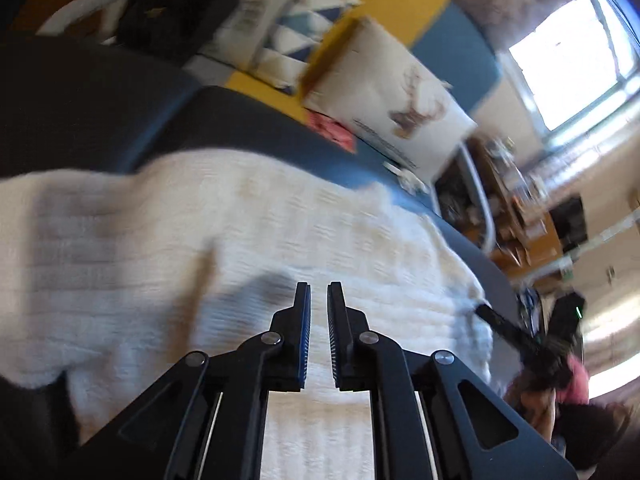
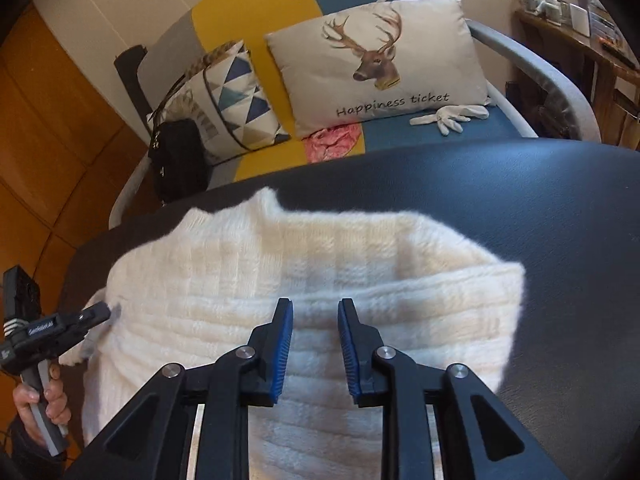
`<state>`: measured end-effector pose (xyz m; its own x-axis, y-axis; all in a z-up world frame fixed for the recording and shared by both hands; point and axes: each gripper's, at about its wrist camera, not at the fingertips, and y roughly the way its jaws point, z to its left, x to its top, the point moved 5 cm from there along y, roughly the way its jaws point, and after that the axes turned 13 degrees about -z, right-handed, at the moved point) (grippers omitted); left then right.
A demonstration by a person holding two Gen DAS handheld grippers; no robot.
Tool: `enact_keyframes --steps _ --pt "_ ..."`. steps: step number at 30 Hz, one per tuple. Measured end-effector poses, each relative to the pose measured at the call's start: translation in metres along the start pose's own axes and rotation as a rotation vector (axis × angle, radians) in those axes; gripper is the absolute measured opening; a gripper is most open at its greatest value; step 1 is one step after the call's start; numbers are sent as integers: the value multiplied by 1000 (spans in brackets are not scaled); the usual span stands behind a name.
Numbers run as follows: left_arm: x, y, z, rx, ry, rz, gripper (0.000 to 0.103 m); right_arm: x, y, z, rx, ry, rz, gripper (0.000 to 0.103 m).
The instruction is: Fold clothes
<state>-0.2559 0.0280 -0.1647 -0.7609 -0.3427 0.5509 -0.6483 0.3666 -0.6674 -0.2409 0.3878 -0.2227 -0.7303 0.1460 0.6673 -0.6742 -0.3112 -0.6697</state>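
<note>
A white fluffy knit sweater [image 1: 280,220] [image 2: 320,256] lies partly folded on a dark table [image 2: 520,200], with one layer turned over along its near side. My left gripper [image 1: 319,292] hovers over the sweater. Its jaws stand a narrow gap apart with nothing between the pads. In the right wrist view the left gripper [image 2: 108,312] sits at the sweater's left edge, held by a hand [image 2: 44,404]. My right gripper [image 2: 314,306] is open over the folded layer and grips nothing. In the left wrist view the right gripper [image 1: 484,310] sits at the sweater's right edge.
Behind the table stands a yellow and blue sofa with a deer cushion [image 2: 380,56], a triangle-patterned cushion [image 2: 236,96], white gloves [image 2: 448,116], a pink cloth [image 2: 332,142] and a black bag [image 2: 180,160]. A wooden shelf [image 2: 580,48] stands at the far right.
</note>
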Motion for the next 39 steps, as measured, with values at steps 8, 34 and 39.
enact_keyframes --steps 8,34,39 --pt "-7 2 3 119 119 -20 9 5 -8 -2 -52 -100 1 23" --pt "-67 -303 381 153 -1141 -570 41 -137 -100 122 278 -75 63 30" --pt "-62 -291 401 164 -1216 -594 41 -149 -98 158 319 -133 93 30"
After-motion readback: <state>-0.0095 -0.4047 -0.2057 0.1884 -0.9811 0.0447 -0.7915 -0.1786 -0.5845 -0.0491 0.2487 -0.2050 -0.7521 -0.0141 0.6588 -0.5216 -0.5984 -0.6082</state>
